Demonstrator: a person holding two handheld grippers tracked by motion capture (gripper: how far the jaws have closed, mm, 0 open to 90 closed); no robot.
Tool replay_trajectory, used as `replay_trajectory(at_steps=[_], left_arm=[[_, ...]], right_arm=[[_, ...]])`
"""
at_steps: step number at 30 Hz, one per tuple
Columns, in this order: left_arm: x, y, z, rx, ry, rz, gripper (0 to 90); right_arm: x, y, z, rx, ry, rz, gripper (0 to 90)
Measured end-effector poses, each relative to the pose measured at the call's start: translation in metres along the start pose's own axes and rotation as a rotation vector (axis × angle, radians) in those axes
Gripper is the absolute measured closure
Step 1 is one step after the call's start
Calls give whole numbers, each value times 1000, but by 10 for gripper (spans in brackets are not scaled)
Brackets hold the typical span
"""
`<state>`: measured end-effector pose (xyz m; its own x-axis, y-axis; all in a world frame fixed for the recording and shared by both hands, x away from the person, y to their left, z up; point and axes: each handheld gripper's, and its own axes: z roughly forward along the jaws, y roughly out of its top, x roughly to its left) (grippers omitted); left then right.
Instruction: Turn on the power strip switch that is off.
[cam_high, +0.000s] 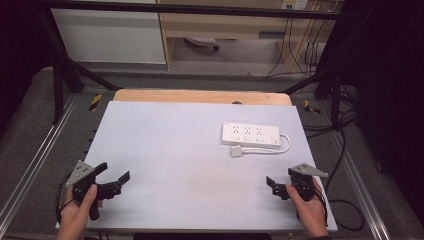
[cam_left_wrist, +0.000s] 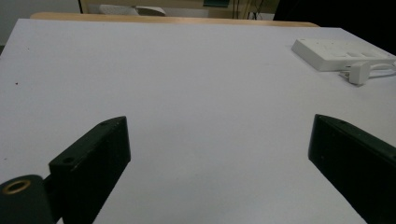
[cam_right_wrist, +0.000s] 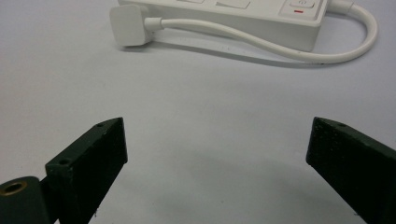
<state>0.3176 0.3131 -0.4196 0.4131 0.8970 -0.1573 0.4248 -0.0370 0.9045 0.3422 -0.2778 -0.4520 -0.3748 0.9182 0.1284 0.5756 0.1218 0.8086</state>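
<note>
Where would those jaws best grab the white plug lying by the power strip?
Probably across the plug body's two flat sides, coming down from above with the right gripper, whose jaws stand open. The plug lies flat on the table, just in front of the power strip, with its cord leaving one end, so gripping across the sides avoids both cord and strip.

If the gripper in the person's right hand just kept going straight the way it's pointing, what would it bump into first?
Probably the white plug at the end of the cord, or the cord itself, lying just in front of the power strip. The right gripper has open jaws and bare table before that. Depth is hard to judge.
</note>
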Motion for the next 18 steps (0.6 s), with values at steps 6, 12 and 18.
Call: replay_trajectory(at_steps=[6, 12, 18], left_arm=[[0, 0, 0, 10, 4, 0, 58], [0, -1, 0, 22, 7, 0, 58], [1, 0, 2, 15, 8, -4, 60]], right_arm=[[0, -1, 1, 24, 3, 7, 53], [-2, 1, 0, 32, 8, 10, 56], [-1, 3, -5, 24, 12, -5, 62]])
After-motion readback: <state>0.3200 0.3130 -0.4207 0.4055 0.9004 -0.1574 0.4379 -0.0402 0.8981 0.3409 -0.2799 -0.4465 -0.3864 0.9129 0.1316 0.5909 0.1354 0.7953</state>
